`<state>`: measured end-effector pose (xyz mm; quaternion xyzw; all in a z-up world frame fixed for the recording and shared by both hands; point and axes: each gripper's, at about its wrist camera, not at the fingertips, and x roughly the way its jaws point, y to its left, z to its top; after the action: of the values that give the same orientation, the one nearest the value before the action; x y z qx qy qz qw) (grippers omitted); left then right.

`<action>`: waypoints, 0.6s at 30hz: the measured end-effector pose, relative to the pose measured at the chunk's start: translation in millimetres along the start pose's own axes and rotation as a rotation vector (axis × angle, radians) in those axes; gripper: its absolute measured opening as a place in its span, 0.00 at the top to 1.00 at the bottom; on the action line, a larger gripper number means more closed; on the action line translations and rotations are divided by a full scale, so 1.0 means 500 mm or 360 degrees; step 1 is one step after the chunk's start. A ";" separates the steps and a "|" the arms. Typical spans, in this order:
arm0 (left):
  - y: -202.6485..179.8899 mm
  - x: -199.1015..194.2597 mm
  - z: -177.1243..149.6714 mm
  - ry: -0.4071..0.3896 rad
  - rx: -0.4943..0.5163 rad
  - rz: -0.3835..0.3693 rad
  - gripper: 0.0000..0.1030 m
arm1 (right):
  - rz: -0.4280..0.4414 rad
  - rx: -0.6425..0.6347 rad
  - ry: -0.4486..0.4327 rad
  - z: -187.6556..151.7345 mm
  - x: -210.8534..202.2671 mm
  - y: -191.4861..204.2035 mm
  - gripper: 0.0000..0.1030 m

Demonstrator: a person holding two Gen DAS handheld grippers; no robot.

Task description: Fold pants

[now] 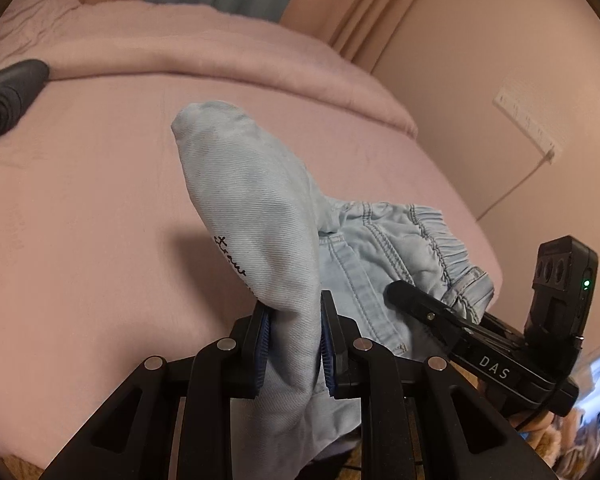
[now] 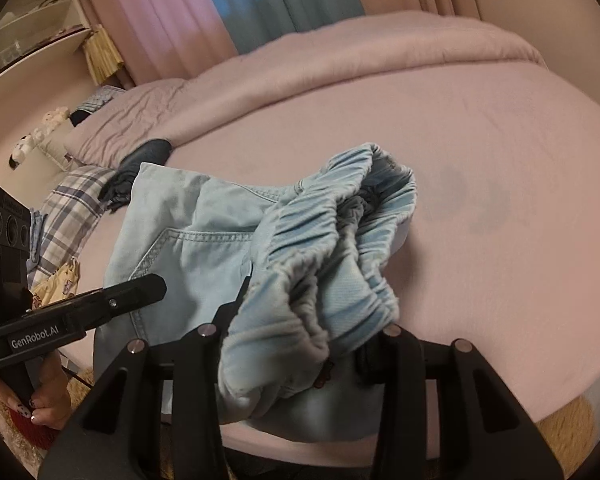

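Here, the left gripper (image 1: 292,344) pinches a leg end of the pale blue, soft denim pants (image 1: 260,216) between its blue-ribbed pads (image 1: 263,344), cloth bulging out ahead of them. To its right, the right gripper (image 2: 296,344) clamps the bunched elastic waistband (image 2: 332,240). The pants hang between the two, partly draped over the pink bed sheet (image 1: 80,200). They look light and limp, sagging wherever unsupported, so I would hold them at the hem and waistband edges.
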<state>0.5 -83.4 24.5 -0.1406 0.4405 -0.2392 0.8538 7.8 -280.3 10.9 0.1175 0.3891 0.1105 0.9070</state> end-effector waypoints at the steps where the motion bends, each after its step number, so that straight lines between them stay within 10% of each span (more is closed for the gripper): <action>1: 0.000 -0.005 0.013 -0.0030 0.0003 0.0002 0.81 | 0.0009 -0.0016 -0.0017 0.014 -0.003 0.005 0.60; 11: 0.057 -0.003 0.116 -0.0289 -0.0121 0.0103 0.81 | 0.0115 -0.0168 -0.0083 0.145 0.069 0.053 0.60; 18: 0.117 0.135 0.114 -0.0097 -0.0210 0.0244 0.81 | 0.0076 -0.0222 0.0086 0.110 0.198 0.024 0.60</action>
<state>97.6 -68.0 -15.5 -0.1697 0.4385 -0.1392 0.8715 113.3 -247.0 -16.3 0.0603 0.4018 0.1620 0.8993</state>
